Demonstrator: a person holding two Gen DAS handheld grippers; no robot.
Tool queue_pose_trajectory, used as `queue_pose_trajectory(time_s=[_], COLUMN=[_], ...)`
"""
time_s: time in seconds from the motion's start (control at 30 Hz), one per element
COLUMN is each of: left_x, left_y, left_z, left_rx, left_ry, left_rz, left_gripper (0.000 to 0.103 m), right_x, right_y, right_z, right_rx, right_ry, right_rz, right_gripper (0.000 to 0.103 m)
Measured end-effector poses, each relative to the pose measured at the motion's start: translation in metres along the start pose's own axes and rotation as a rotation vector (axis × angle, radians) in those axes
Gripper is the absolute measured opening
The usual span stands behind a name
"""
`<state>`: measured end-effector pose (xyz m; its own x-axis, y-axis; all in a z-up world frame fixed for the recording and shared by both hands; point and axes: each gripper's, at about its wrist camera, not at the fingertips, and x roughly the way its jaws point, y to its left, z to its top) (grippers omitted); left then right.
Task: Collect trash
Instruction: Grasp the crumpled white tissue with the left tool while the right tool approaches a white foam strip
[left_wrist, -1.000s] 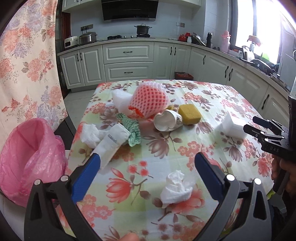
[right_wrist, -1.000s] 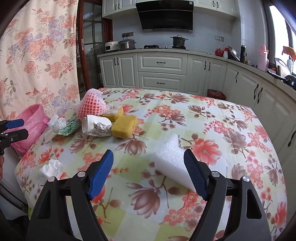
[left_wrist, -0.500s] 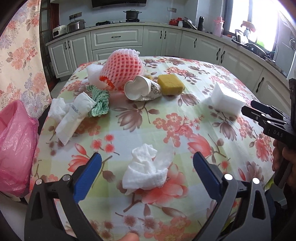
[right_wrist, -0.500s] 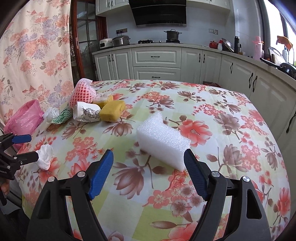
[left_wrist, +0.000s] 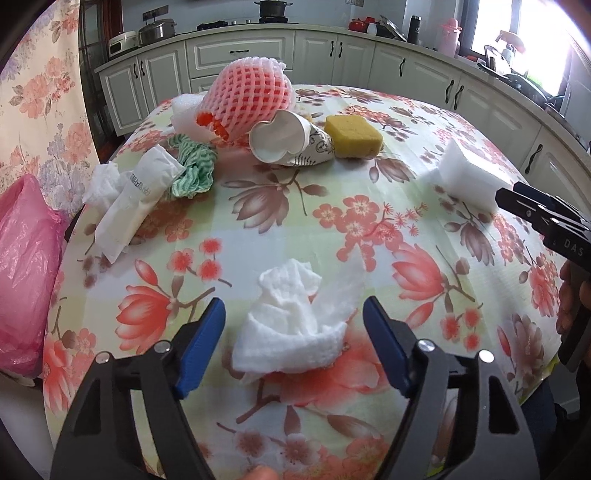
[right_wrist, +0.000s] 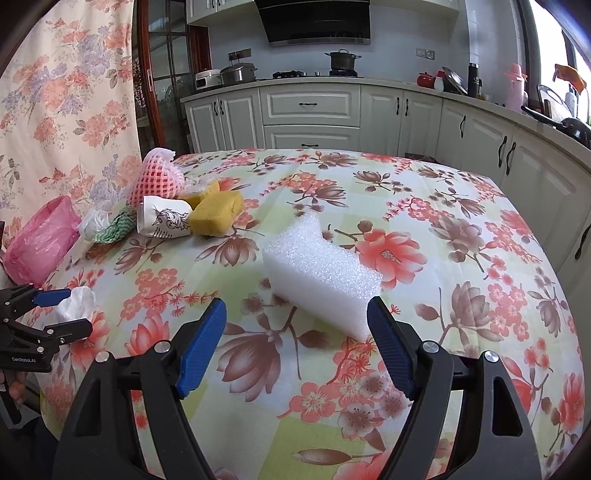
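**White tissue pickup, left side closing in**

White crumpled tissue (left_wrist: 291, 325) lies on the floral counter (left_wrist: 369, 229) near its front edge, between the jaws of our left gripper (left_wrist: 293, 341). Jaws are closing, pads not yet touching it, so we read this as the grasp step.

Next: finish the squeeze, lift, carry to the pink bag (left_wrist: 26, 277) off the counter's left edge.

Tissue's long axis runs roughly across the jaws, loose flap pointing up-right (soft, may compress unevenly).

Our right gripper (right_wrist: 295, 341) stands wide, empty, white foam block (right_wrist: 321, 273) just ahead, its long axis running diagonally toward the right pad.
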<state>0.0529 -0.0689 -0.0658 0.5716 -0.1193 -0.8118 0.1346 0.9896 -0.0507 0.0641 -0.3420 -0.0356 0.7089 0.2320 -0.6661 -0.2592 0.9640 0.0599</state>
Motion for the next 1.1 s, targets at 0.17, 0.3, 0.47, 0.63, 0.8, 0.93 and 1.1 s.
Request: queue_pose_trajectory(time_s=[0.17, 0.3, 0.47, 0.63, 0.8, 0.93, 1.1], left_x=[0.009, 0.011, 0.010, 0.011, 0.011, 0.009, 0.002], left_y=[0.002, 0.004, 0.005, 0.003, 0.002, 0.005, 0.008], left_z=[0.001, 0.008, 0.021, 0.034, 0.047, 0.055, 0.063], left_rx=[-0.005, -0.010, -0.011, -0.010, -0.009, -0.014, -0.014], left_ry=[0.022, 0.018, -0.004, -0.024, -0.043, -0.055, -0.076], left_rz=[-0.002, -0.013, -0.030, -0.044, -0.059, -0.064, -0.065], left_gripper=[0.048, 0.041, 0.040, 0.040, 0.040, 0.040, 0.040], right_x=[0.007, 0.013, 0.013, 0.017, 0.030, 0.041, 0.057], right_y=[0.001, -0.001, -0.005, -0.013, -0.010, -0.007, -0.002], right_z=[0.005, 0.009, 0.017, 0.029, 0.043, 0.052, 0.054], right_rx=[-0.002, 0.003, 0.019, 0.054, 0.019, 0.026, 0.026], right_ry=[0.008, 0.013, 0.012, 0.006, 0.015, 0.044, 0.080], right_rz=[0.002, 0.002, -0.017, -0.056, -0.069, -0.080, -0.101], right_gripper=[0.074, 0.074, 0.075, 0.081, 0.084, 0.084, 0.084])
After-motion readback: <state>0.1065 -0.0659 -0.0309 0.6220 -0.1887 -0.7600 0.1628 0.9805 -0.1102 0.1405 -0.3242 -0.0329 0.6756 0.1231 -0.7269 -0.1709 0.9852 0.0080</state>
